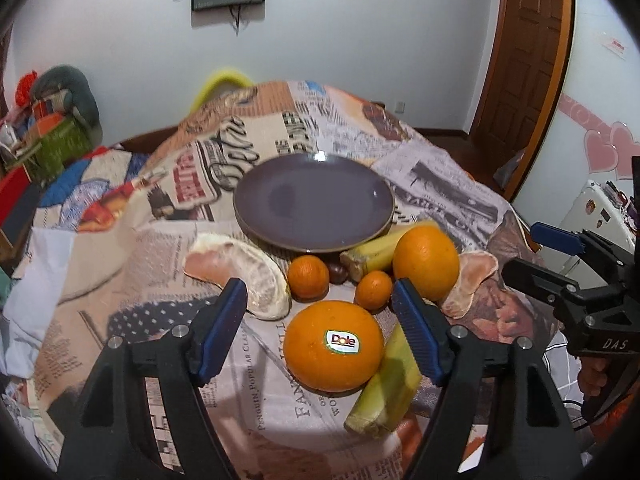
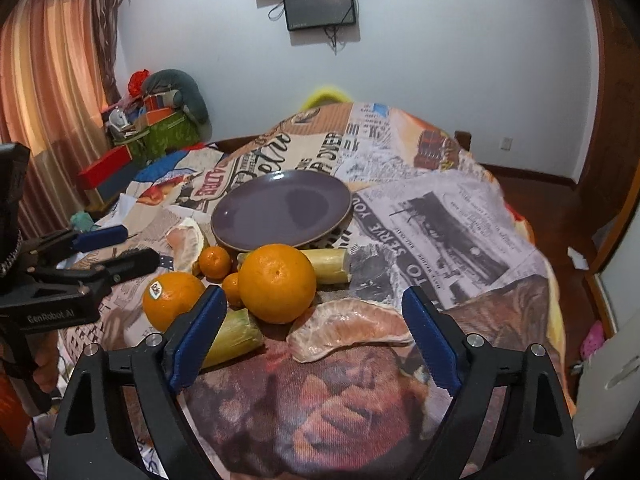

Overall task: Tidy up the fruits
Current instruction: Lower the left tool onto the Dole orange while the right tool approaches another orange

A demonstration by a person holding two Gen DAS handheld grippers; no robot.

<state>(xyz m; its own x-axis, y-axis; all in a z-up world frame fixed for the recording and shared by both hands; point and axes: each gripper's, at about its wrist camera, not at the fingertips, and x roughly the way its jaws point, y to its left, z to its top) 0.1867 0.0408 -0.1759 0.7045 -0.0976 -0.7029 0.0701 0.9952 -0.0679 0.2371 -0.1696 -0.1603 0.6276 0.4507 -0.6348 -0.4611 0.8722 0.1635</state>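
- Both sets of jaws stand spread wide with nothing between the pads: the left gripper (image 1: 322, 322) frames the stickered orange (image 1: 334, 346) without touching it, and the right gripper (image 2: 314, 338) hovers over the pomelo segment (image 2: 352, 330), clear of it on both sides.
- From the left wrist view the right gripper (image 1: 560, 256) shows at the far right edge, fingers apart; the right wrist view catches the left gripper (image 2: 108, 250) at the left edge, likewise parted.
- The purple plate (image 1: 314, 200) sits bare on the newspaper-print cloth (image 1: 448, 184), beyond the fruit cluster.
- The fruits lie bunched on the cloth just in front of the plate: the stickered orange nearest the left gripper, a second large orange (image 1: 426, 262) behind it to the right.
- Two small mandarins (image 1: 308, 276) sit between the big oranges and the plate, with a dark round fruit (image 1: 338, 270) tucked between them, too hidden to name.
- A yellow-green stalk piece (image 1: 384, 392) leans against the stickered orange's right side; another one (image 1: 372, 258) lies at the plate's near rim, touching the second orange.
- A bigger pomelo segment (image 1: 240, 272) rests to the left of the mandarins.
- Wall screens (image 2: 316, 0) hang on the far wall.
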